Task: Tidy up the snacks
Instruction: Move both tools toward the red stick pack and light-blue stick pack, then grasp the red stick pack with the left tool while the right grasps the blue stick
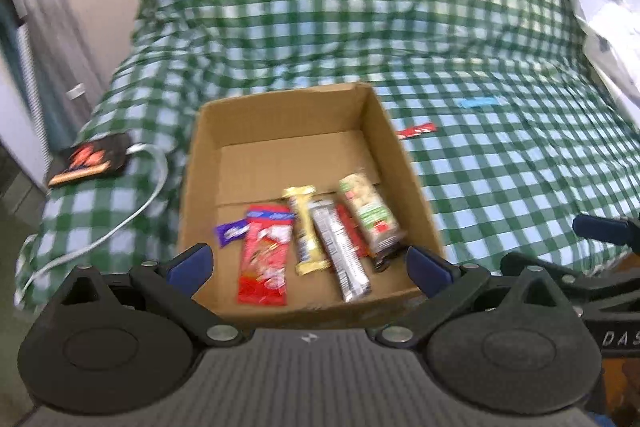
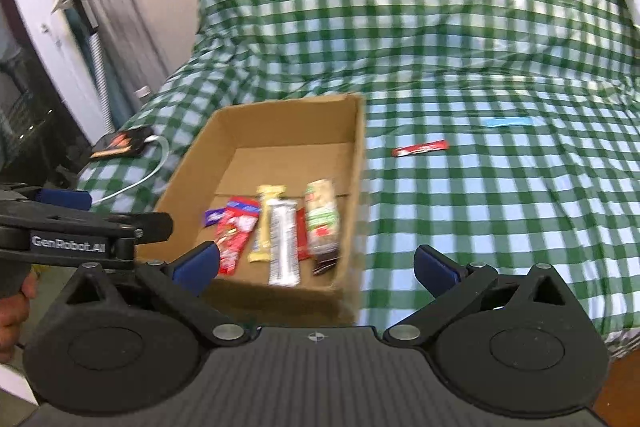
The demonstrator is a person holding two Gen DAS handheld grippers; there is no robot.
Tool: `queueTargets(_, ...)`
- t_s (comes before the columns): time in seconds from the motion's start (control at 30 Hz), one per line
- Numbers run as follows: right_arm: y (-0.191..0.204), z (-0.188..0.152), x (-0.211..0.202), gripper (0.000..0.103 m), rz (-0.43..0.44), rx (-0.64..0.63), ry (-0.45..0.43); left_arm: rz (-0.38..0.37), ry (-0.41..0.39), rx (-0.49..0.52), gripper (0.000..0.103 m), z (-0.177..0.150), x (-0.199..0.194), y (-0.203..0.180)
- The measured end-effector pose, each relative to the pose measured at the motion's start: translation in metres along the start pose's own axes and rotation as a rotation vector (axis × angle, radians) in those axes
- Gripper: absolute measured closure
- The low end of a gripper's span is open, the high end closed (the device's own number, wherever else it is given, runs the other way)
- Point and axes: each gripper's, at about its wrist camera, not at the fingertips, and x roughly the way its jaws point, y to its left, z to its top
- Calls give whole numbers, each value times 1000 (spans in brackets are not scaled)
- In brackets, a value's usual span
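**Inspector:** Report the container and its contents.

**Assistant:** A cardboard box (image 1: 280, 163) sits on a bed with a green checked cover (image 1: 480, 167), toward the left of the cover. Its near half holds several snacks laid side by side: a red packet (image 1: 266, 259) at left with a small purple wrapper (image 1: 230, 231) just beside it, then a yellow bar (image 1: 306, 229), a silver bar (image 1: 340, 247), and a pale bar with a green label (image 1: 370, 217) against the right wall. The far half of the box floor is bare.

**Inspector:** Anything outstanding?

**Assistant:** Two items lie on the cover outside the box. A red stick packet (image 2: 420, 148) rests just right of the box; a light blue stick (image 2: 507, 121) lies farther right and farther back, well apart from the box.

**Inspector:** State of the tools?

**Assistant:** The left gripper (image 1: 308, 263) hovers over the near edge of the box, jaws spread wide and holding nothing. The right gripper (image 2: 318, 267) sits over the box's near right corner, jaws likewise released and empty. Both views are motion-blurred.

**Inspector:** Stage of work?

**Assistant:** In my judgement, well along: most snacks are boxed and both tools are between picks. The next step is probably the red stick packet, which is nearest the right gripper.

**Inspector:** Requirements?

**Assistant:** Reach forward and right, past the box wall, lower onto the soft cover, and close across the packet's narrow width. The flat packet on yielding fabric may be hard to pinch cleanly.
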Motion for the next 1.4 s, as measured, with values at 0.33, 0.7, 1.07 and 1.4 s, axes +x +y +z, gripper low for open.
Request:
queueTargets(0.33,-134,48,27,1,-216,-41,-73,-107,73,191,0,98,88,-92)
queueTargets(0.7,-297,120,186,1,-289,-173,-44,-151,300,277,0,174,288,-195)
queueTargets(1.07,-356,156,349,1,-176,-320,85,-118,436,388,0,200,440,-206)
queueTargets(1.4,-365,180,399,3,-50,-337,157,-237,491,344,15,213,469,-196)
